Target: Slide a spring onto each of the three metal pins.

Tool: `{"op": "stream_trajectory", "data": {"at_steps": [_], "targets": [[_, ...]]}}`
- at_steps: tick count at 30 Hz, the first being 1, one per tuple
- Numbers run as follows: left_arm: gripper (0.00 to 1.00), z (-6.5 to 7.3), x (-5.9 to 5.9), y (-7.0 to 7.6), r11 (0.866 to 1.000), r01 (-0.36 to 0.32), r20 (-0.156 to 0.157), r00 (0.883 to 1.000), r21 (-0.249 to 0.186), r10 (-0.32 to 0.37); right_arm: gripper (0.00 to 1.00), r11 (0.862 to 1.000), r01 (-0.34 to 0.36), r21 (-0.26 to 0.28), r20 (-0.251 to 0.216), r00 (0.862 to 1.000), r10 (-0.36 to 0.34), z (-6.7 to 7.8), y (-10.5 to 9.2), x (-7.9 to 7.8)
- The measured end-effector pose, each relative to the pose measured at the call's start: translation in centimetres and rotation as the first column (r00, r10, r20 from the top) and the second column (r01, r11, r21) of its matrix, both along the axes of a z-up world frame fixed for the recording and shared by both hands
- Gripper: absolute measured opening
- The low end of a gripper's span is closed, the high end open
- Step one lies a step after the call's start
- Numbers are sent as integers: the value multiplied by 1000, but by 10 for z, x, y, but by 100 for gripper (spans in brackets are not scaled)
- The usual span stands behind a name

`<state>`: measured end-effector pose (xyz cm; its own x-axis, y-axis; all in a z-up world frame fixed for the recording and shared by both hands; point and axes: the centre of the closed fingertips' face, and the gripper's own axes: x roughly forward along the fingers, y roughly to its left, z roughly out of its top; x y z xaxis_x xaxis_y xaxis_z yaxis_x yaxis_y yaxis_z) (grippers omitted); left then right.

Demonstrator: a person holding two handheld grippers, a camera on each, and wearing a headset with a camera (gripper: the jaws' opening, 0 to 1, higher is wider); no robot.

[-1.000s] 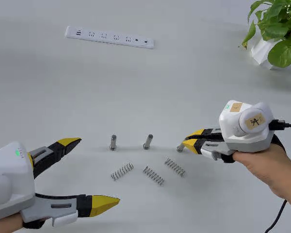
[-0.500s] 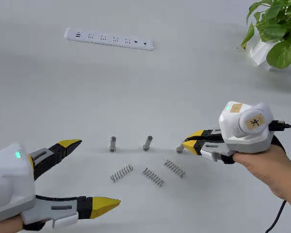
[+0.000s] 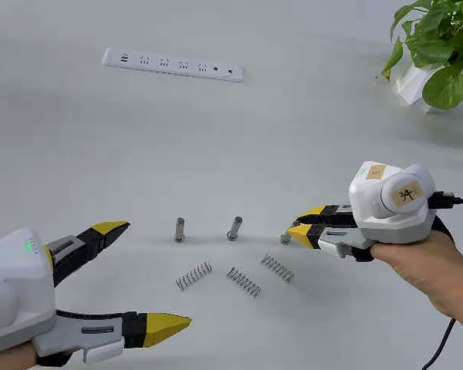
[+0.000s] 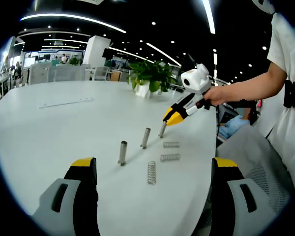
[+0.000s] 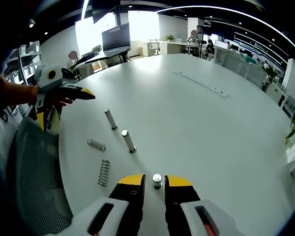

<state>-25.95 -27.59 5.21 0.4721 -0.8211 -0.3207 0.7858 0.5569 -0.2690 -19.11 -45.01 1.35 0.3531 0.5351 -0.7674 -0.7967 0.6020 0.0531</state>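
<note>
Standing upright on the bench (image 3: 216, 139), the end pin (image 5: 157, 180) sits between the near-closed fingers of the right gripper (image 3: 302, 227); whether they pinch it, I cannot tell. The nearest spring (image 3: 278, 267) lies flat just beside; the left gripper (image 3: 153, 271), fingers wide apart, is farther.

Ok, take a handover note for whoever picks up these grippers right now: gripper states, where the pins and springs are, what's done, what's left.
Left gripper: jaws wide open, empty, at the near left of the table.
Right gripper: jaws nearly closed on either side of the right pin; I cannot tell whether they grip it.
Left pin and middle pin: standing bare.
Left spring, middle spring and right spring: lying loose on the table, just nearer than the pins.
Done: no spring is on any pin.
Left: all three springs.
</note>
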Motion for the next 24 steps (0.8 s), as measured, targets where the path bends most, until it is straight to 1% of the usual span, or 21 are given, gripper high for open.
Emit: {"op": "stream_trajectory", "data": {"at_steps": [5,14,24], "targets": [[96,1,0,0,1000,1,4,1000,4,-1,17,1000,7,1,4,1000,-7,1,-2,-1],[96,2,-1,2,1000,0,8,1000,8,0,23,1000,22,19,15,1000,-23,7,-6,-4],[96,6,-3,2,1000,2,19,1000,19,-3,34,998,35,48,25,999,-36,11,-12,-13]]}}
